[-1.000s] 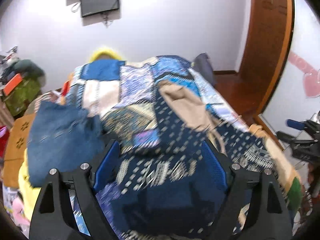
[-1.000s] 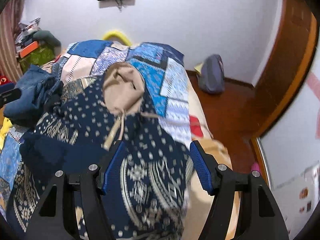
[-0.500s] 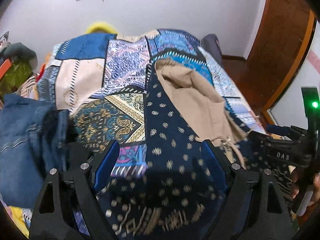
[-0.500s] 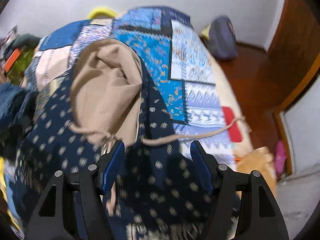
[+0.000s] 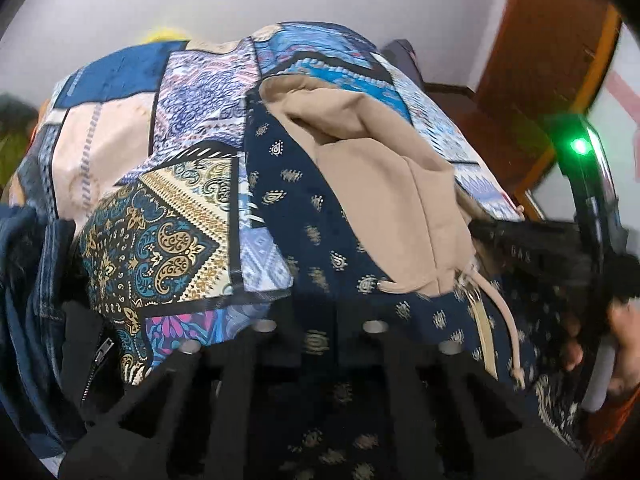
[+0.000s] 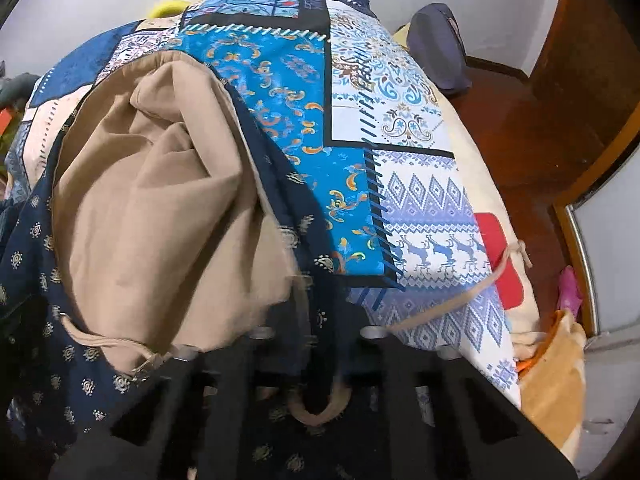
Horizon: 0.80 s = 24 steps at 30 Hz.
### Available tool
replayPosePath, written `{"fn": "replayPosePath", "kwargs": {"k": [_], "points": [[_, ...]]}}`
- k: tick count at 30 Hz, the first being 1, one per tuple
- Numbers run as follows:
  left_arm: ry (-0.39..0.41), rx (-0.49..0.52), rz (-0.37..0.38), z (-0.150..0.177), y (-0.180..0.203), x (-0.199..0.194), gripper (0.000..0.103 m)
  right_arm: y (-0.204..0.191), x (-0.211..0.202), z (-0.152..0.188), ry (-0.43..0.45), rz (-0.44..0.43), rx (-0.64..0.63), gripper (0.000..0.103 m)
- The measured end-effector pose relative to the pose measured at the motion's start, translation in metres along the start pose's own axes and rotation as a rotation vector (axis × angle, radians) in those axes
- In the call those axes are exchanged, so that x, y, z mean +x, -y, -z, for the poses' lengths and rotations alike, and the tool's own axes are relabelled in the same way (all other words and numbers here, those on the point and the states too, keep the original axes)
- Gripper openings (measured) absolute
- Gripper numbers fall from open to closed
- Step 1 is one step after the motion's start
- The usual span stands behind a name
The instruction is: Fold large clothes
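A navy hoodie [image 5: 316, 236] with small gold motifs and a tan-lined hood [image 5: 372, 176] lies on the patchwork bedspread [image 5: 180, 152]. My left gripper [image 5: 316, 332] is shut on the hoodie's navy cloth at the near edge. My right gripper [image 6: 308, 336] is shut on the hoodie beside the tan hood lining [image 6: 160, 208], and a tan drawstring [image 6: 452, 296] trails to the right over the bedspread [image 6: 340, 120]. The right gripper's body with a green light also shows in the left wrist view [image 5: 552, 248].
Blue jeans [image 5: 28, 312] and a black zipped garment [image 5: 88, 356] lie at the left of the bed. A grey backpack [image 6: 440, 52] stands on the wooden floor [image 6: 532, 140] at the right. An orange cloth [image 6: 556, 376] lies by the bed's right edge.
Both grippers moved forward and down onto the hoodie near the hood. Their jaws, open half a second ago, have closed on the cloth.
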<state>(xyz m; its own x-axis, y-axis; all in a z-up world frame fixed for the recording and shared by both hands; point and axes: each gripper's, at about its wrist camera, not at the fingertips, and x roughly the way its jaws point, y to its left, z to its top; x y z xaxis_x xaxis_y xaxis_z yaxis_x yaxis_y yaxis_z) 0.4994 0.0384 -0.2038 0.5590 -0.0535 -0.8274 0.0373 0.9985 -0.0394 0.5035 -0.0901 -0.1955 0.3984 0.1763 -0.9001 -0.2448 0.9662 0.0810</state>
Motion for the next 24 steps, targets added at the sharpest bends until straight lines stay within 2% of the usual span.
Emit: {"fn": "replayPosePath", "kwargs": {"k": [3,5,8,10,12,16,21,24], "points": [[0.013,-0.009,0.003,-0.002,-0.001,-0.018,0.007,-0.004,-0.035,0.005,0.073,-0.005,-0.041,0.008],[0.036,-0.020,0.059,-0.001,-0.003,-0.042,0.007,-0.003,-0.067,0.011,0.125,-0.034,-0.066,0.008],[0.051,0.022,0.080,0.008,0.001,-0.072,0.007,0.002,-0.115,0.030,0.185,-0.081,-0.113,0.008],[0.053,0.047,0.097,0.022,0.005,-0.089,0.007,0.005,-0.139,0.049,0.210,-0.074,-0.162,0.008],[0.049,0.056,0.124,0.038,0.008,-0.107,0.007,0.013,-0.153,0.073,0.197,-0.095,-0.177,0.008],[0.034,0.079,0.130,0.070,0.020,-0.133,0.007,0.016,-0.166,0.121,0.169,-0.115,-0.214,0.008],[-0.012,0.119,0.064,0.116,0.031,-0.143,0.009,0.013,-0.160,0.173,0.108,-0.120,-0.244,0.010],[-0.107,0.074,0.020,0.137,0.025,-0.134,0.009,0.012,-0.157,0.188,0.111,-0.061,-0.226,0.011]]}}
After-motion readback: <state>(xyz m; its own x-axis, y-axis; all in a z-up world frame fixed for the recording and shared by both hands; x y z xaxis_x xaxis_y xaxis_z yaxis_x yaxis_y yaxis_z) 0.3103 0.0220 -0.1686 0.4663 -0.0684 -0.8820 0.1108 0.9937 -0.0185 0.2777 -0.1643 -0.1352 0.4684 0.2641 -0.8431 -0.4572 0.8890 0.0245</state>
